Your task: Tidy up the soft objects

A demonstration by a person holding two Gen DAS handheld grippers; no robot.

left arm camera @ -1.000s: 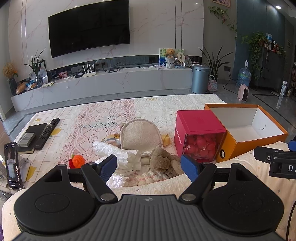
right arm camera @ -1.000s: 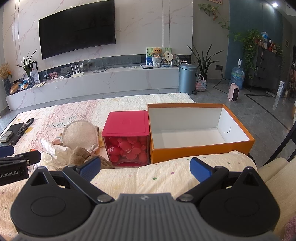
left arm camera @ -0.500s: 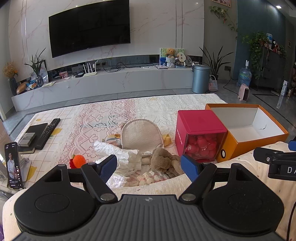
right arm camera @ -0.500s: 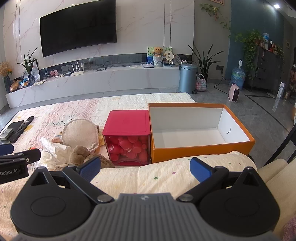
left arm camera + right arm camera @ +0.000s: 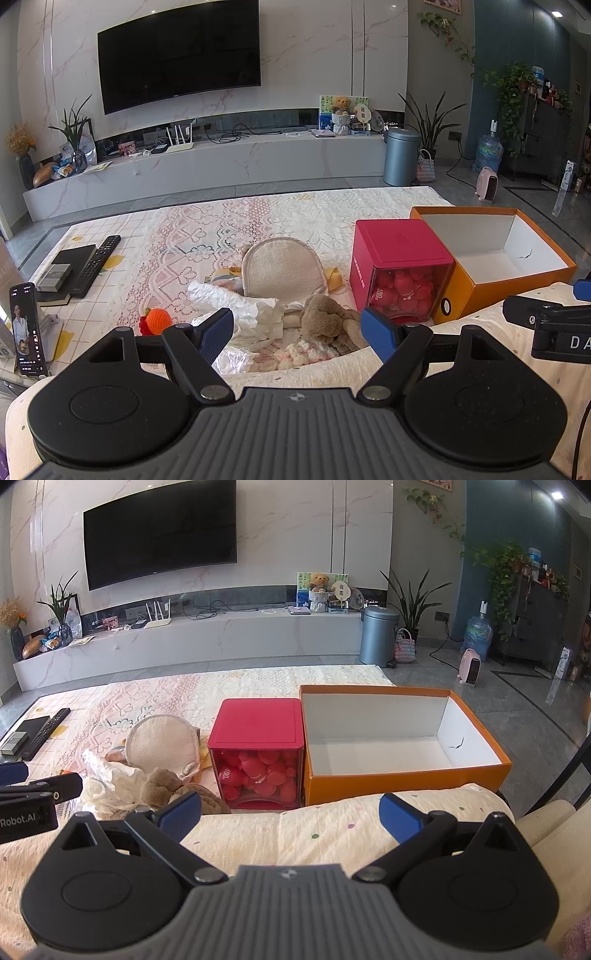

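A heap of soft things lies on the lace-covered table: a brown plush toy [image 5: 327, 323] [image 5: 162, 786], a beige round cloth piece [image 5: 282, 269] [image 5: 162, 744], white crinkled wrap [image 5: 229, 304], a pink-white knitted piece [image 5: 304, 352] and an orange crocheted ball [image 5: 159, 319]. To their right stand a red box [image 5: 399, 266] [image 5: 258, 749] full of red plush and an open orange box [image 5: 495, 254] [image 5: 402, 746], white inside and bare. My left gripper [image 5: 297, 330] hangs open near the heap, holding nothing. My right gripper [image 5: 290, 810] is open over a dotted cushion [image 5: 332, 830].
A remote [image 5: 98, 264], a dark book and a small box lie at the table's left; a phone [image 5: 26, 328] stands at the near left edge. Beyond are the TV wall, a long console, a bin [image 5: 400, 157] and plants.
Hardly anything differs. Both views have shifted very slightly, and both grippers stay open in the same places.
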